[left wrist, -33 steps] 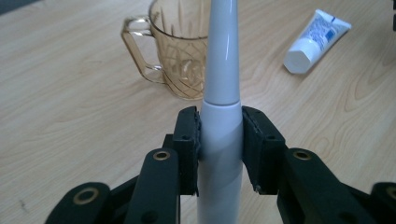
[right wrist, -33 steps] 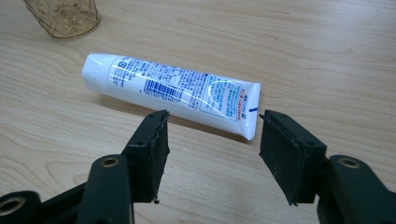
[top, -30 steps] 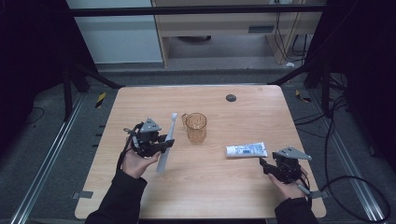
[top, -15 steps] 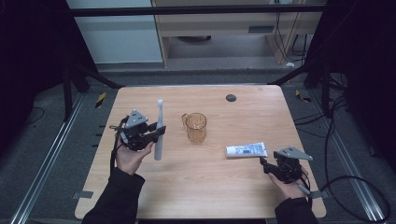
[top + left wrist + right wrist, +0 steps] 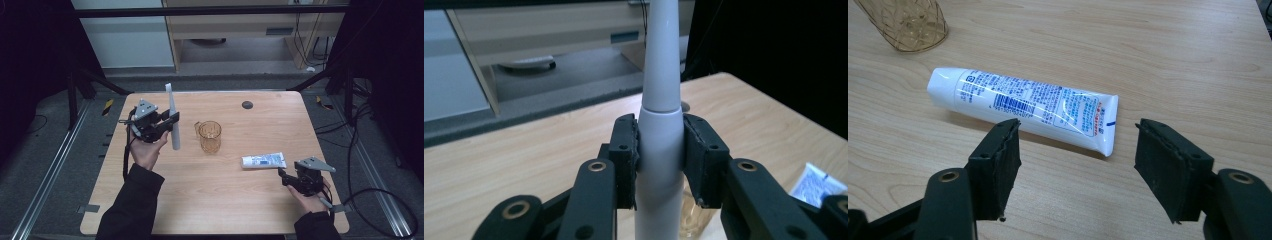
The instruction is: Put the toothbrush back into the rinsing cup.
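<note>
- toothbrush (image 5: 172, 118), a white electric-looking one, is clamped in the left gripper (image 5: 167, 121) at the left of the table (image 5: 165, 200), lifted clear of the wood and standing nearly upright, thin neck up and thick handle down.
- in the left gripper view the two black pads press on either side of the thick white body of the toothbrush (image 5: 659, 145) just under the seam where the neck starts; the jaws stand partly closed, as wide as the handle. gripping there, at the stout part, likely keeps it from swinging.
- amber cup (image 5: 210, 136) stands just right of the toothbrush, open mouth up, near the table's middle; holding the brush upright beside it suits dropping it in handle first, by my reading.
- toothpaste tube (image 5: 263, 160) lies flat on the wood, right of the cup and toward the near side, cap end to the left.
- right gripper (image 5: 283, 176) rests low at the near right, just beside the tube's crimped end. its jaws have just been opening and now stand wide, holding nothing; in the right gripper view the toothpaste tube (image 5: 1023, 107) lies just beyond the pads, not between them, so this looks like lining up for a grab.
- small dark disc (image 5: 247, 105) sits at the far side, well apart from everything.
</note>
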